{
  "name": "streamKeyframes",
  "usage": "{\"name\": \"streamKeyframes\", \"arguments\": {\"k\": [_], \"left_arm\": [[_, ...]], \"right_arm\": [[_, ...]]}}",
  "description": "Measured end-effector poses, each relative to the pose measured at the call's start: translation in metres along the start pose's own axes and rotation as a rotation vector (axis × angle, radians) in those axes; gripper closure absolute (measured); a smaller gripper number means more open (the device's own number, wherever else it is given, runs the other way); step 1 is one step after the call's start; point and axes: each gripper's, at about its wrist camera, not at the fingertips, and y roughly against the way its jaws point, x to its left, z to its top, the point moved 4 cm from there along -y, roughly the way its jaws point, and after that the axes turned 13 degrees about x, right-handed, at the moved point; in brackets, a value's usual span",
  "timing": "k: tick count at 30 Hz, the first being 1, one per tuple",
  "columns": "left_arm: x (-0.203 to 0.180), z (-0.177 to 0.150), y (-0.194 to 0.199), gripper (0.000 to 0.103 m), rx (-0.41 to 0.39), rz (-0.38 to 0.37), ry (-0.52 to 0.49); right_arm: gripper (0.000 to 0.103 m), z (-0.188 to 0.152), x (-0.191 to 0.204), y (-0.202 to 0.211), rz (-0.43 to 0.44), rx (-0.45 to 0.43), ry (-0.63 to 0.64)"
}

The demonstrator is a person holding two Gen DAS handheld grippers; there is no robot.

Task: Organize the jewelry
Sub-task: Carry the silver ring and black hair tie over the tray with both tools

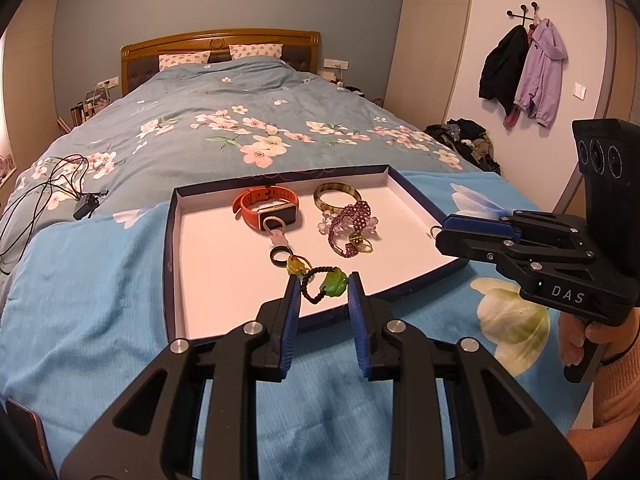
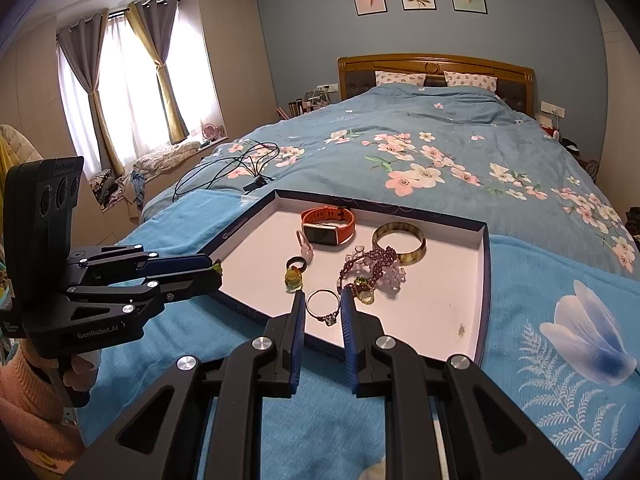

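Tray: your shallow navy-walled box lid with the pale pink floor [image 1: 172,248] lies on the blue flowered blanket [image 1: 100,300] at the foot of the bed, and it is where the jewelry is being gathered.

Already in: an orange-strapped rectangular watch [image 1: 267,208], a mottled amber bangle [image 1: 338,196], a purple beaded bracelet [image 1: 352,220], a small black ring [image 1: 279,257] and a yellow-green charm [image 1: 298,266] lie on the tray floor, mostly in its far half.

Left gripper: your left gripper [image 1: 324,286] is clenched on a green jade pendant on a dark beaded cord [image 1: 334,283], the piece pinched between the blue pads over the tray's near edge.

Right gripper: your right gripper [image 2: 323,306] grasps a thin silver ring with a pale stone [image 2: 323,307] between its pads, at the tray's near wall on the other side.

Progress: by my reading you are well into it; five pieces are placed, and the two you carry have yet to be let go. I see no loose jewelry on the blanket.

Left to do: set both pieces down in the bare near half, apart from the beaded cluster so nothing tangles.

Pose: both grippers tilt downward toward the tray from its near side, flanking it, each handle in one of your hands, with a pink knit cuff [image 2: 24,408] at the left wrist.
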Motion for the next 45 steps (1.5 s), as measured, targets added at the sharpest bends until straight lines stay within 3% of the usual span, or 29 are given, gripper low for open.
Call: {"name": "streamKeyframes", "arguments": {"k": [45], "left_arm": [[0.016, 0.024, -0.046, 0.079, 0.066, 0.038, 0.019]], "right_arm": [[0.087, 0.022, -0.012, -0.049, -0.036, 0.093, 0.018]]}}
